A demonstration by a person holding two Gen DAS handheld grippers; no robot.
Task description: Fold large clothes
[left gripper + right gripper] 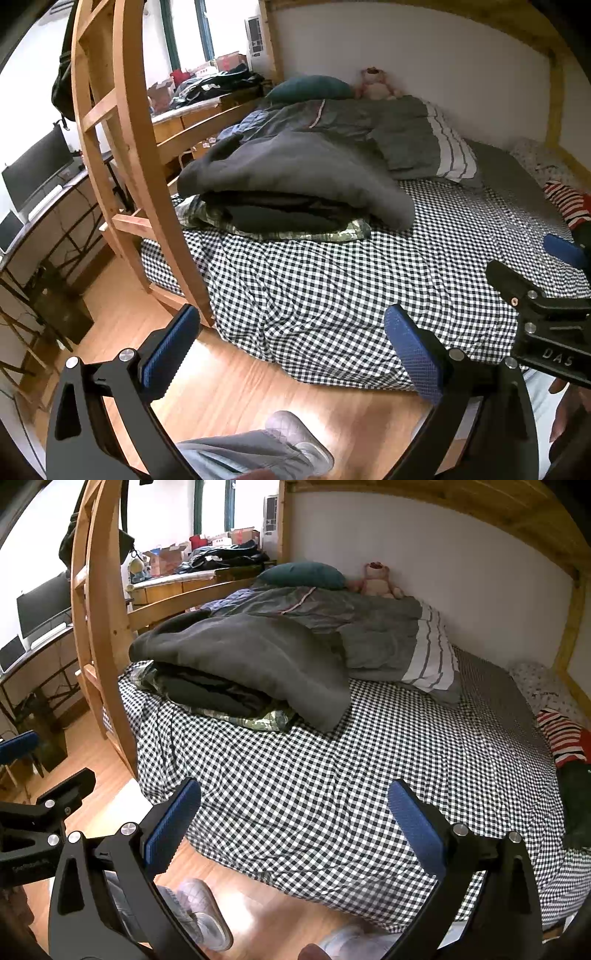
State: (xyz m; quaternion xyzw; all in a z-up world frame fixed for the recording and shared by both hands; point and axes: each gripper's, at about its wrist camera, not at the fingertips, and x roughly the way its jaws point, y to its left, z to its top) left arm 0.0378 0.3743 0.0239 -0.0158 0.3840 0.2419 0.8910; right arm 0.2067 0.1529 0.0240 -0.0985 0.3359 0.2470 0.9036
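Dark grey fabric — a large garment (251, 657) — lay draped over a stack of folded clothes (210, 698) at the near-left corner of the bed. Its long axis ran from the ladder side across the mattress toward the wall side, the lower edge drooping onto the checked sheet (332, 775). A camouflage-patterned piece (295, 230) stuck out beneath the stack.

Left gripper (295, 354): held over the wooden floor (229, 391) at the bed's edge, jaws spread wide, nothing between the blue pads (168, 354). The garment sat well apart from it, farther onto the bed and slightly to its left.

Right gripper (295, 827): jaws likewise spread, empty, hovering over the sheet's near edge. The garment lay ahead and to its left, well apart.

Each gripper showed at the margin of the other's view — the two side by side, near one another.

Behind the pile, a grey duvet (369, 627) was bunched toward the headboard end, with a teal pillow (303, 574) and a pink plush toy (376, 578) against the wall. A red-and-white striped garment (561, 734) lay at the far right edge of the bed. A wooden ladder (122, 110) rose at the bed's left corner. The person's grey trousers and slippers (295, 443) showed on the floor below.
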